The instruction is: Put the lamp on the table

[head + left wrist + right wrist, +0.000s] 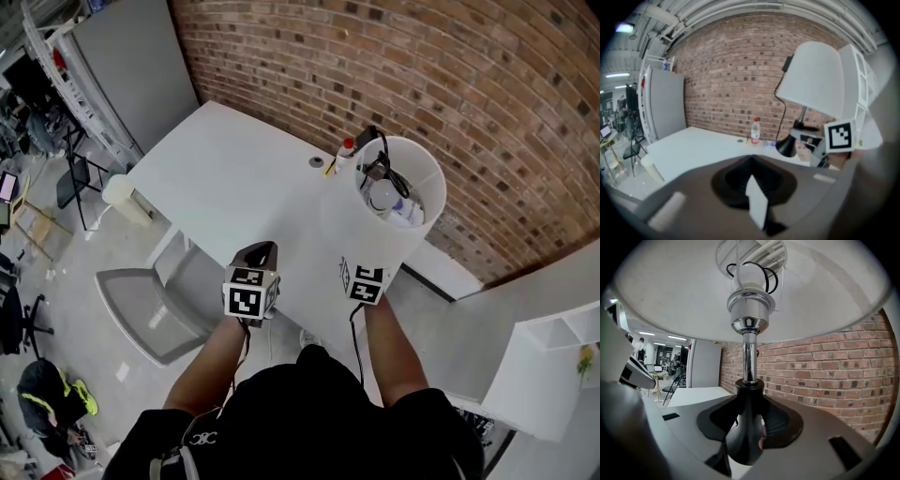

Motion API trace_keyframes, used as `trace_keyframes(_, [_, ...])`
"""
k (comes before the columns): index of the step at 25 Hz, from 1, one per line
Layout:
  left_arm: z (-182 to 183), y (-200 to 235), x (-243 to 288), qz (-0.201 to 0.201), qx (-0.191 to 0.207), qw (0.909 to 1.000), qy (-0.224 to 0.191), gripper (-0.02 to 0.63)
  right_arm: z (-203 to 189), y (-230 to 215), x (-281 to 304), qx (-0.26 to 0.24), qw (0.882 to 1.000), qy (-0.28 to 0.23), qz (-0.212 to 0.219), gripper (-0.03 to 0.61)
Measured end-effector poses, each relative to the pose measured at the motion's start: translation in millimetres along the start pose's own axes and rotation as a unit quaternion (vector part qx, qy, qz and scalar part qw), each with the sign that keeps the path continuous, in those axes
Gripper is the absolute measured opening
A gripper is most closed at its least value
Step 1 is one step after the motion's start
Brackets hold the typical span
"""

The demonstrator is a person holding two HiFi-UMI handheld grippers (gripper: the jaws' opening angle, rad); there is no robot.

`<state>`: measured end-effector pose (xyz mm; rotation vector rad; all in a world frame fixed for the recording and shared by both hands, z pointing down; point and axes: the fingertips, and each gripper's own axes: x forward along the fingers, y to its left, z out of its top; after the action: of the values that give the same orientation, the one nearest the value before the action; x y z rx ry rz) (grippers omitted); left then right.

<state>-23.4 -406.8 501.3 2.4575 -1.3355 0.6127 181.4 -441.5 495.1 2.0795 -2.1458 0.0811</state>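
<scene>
White bench [234, 178] stands by the brick wall [450, 84]; over its edge the lamp [398, 230] is held upright, with a bulb [382, 195] and black cord [380, 169] inside its open shade. Right hand-held gripper [750, 427] clamps the lamp's black base; left hand-held gripper [752, 192] is closed and empty. A small bottle [345, 153] stands on the bench.

Bottle [346, 150] on table [234, 178], beside lamp [394, 202]

In your head view the shade of the lamp [384, 239] hides its stem, its base and the jaws of your right gripper [367, 274]. The label on the bottle [346, 150] is too small to read. In the right gripper view the picture's edges cut off much of the shade's rim.
</scene>
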Motion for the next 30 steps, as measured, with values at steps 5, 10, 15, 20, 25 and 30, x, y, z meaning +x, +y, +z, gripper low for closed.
trace_keyframes(5, [-3, 5, 36, 0.008, -0.018, 0.9995, 0.025, 0.002, -30, -21, 51, 0.001, 1.0, 0.022, 0.011, 0.144])
trace_keyframes(10, [-7, 15, 68, 0.013, -0.041, 0.998, 0.046, 0.002, -65, -38, 101, 0.012, 0.999, 0.042, 0.006, 0.144])
trace_keyframes(15, [-21, 17, 88, 0.022, -0.039, 0.9963, 0.073, 0.002, -94, -55, 139, 0.016, 0.998, 0.06, -0.01, 0.144])
trace_keyframes(20, [-41, 17, 96, 0.025, -0.038, 0.9938, 0.102, 0.002, -103, -57, 165, 0.007, 0.999, 0.046, -0.007, 0.144])
trace_keyframes(25, [-53, 25, 105, 0.028, -0.032, 0.9917, 0.121, 0.002, -107, -62, 178, 0.012, 1.0, 0.025, -0.013, 0.144])
trace_keyframes(30, [-54, 26, 115, 0.022, -0.02, 0.9906, 0.134, 0.002, -122, -68, 184, 0.013, 0.999, 0.034, -0.022, 0.144])
